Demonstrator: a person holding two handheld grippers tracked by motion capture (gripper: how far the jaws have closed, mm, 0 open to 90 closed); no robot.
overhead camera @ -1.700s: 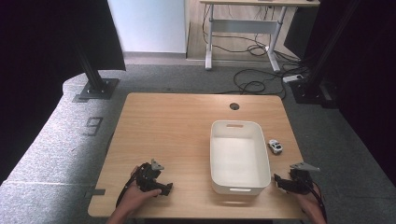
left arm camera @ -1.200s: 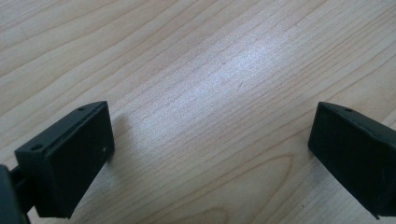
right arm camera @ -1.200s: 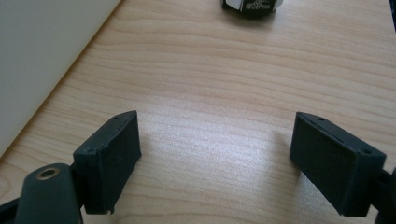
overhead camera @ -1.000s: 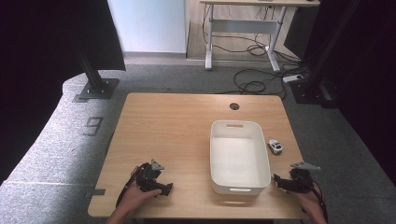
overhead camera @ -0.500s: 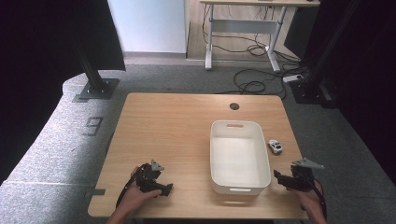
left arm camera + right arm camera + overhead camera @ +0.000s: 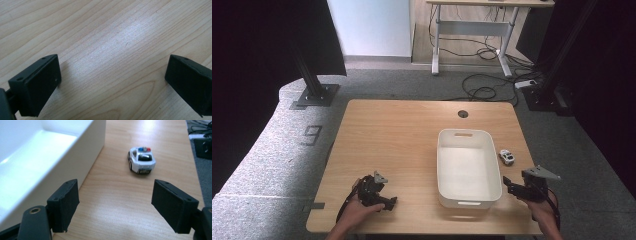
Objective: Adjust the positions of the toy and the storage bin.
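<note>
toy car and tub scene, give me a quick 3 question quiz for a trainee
1. True or false: the toy car lies inside the white tub.
2. Which claw is nearer the toy car? A) left claw B) right claw
3. Fill in: in the right gripper view, the jaws of the right claw stand ____, with nothing between them.

Key:
1. False. The car sits on the table, beside the tub's outer wall and apart from it.
2. B. The car is ahead of the right claw; the left claw points at bare wood on the other side of the tub.
3. Open.
</note>
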